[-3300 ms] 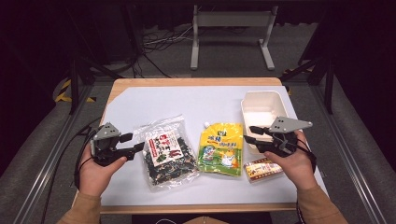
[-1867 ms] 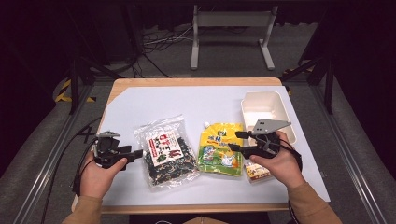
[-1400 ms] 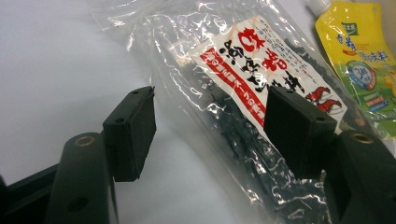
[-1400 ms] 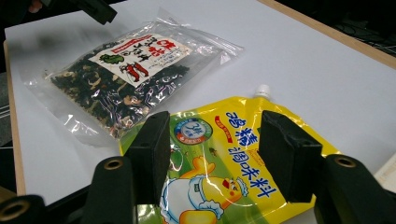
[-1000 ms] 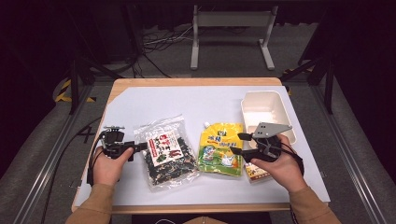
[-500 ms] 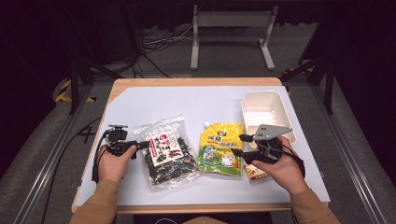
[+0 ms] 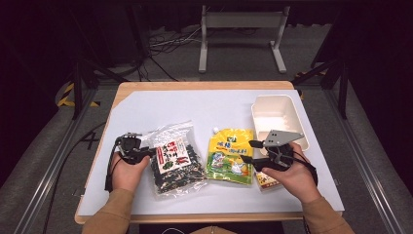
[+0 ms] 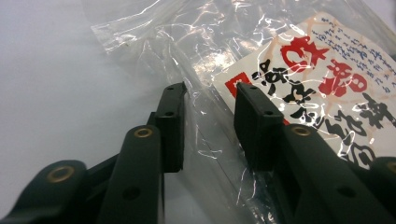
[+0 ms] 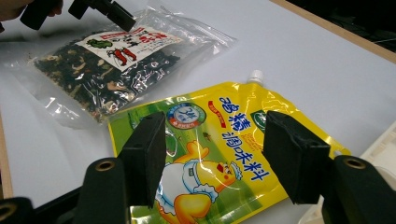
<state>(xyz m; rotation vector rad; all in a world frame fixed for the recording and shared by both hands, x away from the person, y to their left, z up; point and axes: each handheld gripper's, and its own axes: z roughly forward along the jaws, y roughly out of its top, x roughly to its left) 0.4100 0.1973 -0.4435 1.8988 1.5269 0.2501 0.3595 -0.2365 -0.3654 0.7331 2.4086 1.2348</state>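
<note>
Fingers of the left gripper have just been closing around the clear, crinkled edge of the plastic bag; the film stands between them, yet a gap remains on each side and I cannot tell that they press it. That bag lies flat on the white worktop, holding dark dried flakes under a white label printed in red and black; the left gripper view shows the glossy wrinkles and the label's lettering close up. Just right of those fingers lies a flat, shiny yellow pouch with a small white spout, blue characters and a cartoon duck, details plain in the right gripper view. Over its right edge the right gripper hangs with fingers spread wide, holding nothing. Under that hand, the high view shows a small orange-and-white packet. Beyond the right fingers stands a cream plastic tub, rectangular with rounded corners, its inside bare.
</note>
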